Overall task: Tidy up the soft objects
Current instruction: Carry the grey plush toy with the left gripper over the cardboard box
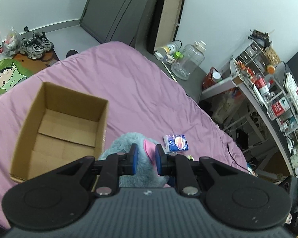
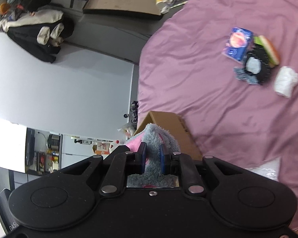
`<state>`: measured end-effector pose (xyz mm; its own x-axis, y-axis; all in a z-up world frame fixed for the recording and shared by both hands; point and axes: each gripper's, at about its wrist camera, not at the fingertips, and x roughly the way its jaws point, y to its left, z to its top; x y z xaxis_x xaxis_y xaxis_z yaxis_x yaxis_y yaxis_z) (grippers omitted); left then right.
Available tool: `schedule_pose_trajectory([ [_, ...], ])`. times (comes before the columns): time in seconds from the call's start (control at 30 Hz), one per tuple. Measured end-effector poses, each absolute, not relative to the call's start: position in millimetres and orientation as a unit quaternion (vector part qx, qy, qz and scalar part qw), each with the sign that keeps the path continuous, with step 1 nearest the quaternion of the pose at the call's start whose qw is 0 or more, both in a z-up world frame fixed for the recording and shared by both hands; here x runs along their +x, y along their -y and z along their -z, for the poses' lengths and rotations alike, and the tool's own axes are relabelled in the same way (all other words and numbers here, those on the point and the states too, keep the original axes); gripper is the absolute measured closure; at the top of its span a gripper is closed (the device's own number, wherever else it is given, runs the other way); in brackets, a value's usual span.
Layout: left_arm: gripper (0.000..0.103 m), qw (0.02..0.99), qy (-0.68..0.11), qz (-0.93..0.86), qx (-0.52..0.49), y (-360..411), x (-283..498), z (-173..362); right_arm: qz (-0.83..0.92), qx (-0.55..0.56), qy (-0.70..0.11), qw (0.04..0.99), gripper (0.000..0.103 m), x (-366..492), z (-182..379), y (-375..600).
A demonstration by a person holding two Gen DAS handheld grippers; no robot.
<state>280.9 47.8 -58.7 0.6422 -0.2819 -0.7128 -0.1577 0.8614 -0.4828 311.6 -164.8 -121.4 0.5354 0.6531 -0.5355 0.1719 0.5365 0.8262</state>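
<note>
Both the left gripper and right gripper are clamped on the blue plush toy, held beside the cardboard box; light, floppy, compressible, so grip thick fur, not the thin pink ear.

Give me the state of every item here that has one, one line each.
Open-topped brown cardboard box: upright on the bed, empty.
Fluffy blue-and-pink plush toy: gripped by both grippers, beside the box.
Left gripper: shut on the plush.
Right gripper: shut on the plush.
Blue tissue pack: lying on the bed.
</note>
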Motion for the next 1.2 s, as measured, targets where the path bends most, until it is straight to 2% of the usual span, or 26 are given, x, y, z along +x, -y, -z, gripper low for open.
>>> schedule_pose_trajectory([
  [0.47, 0.086, 0.862, -0.420, 0.017, -0.284, -121.0, 295.0, 69.1, -0.170, 0.422, -0.476, 0.753, 0.088, 337.0, 117.6, 94.7],
  [1.2, 0.086, 0.837, -0.453, -0.018, -0.305, -192.3, 350.5, 125.3, -0.146, 0.375, -0.514, 0.758, 0.085, 396.0, 150.4, 16.8],
])
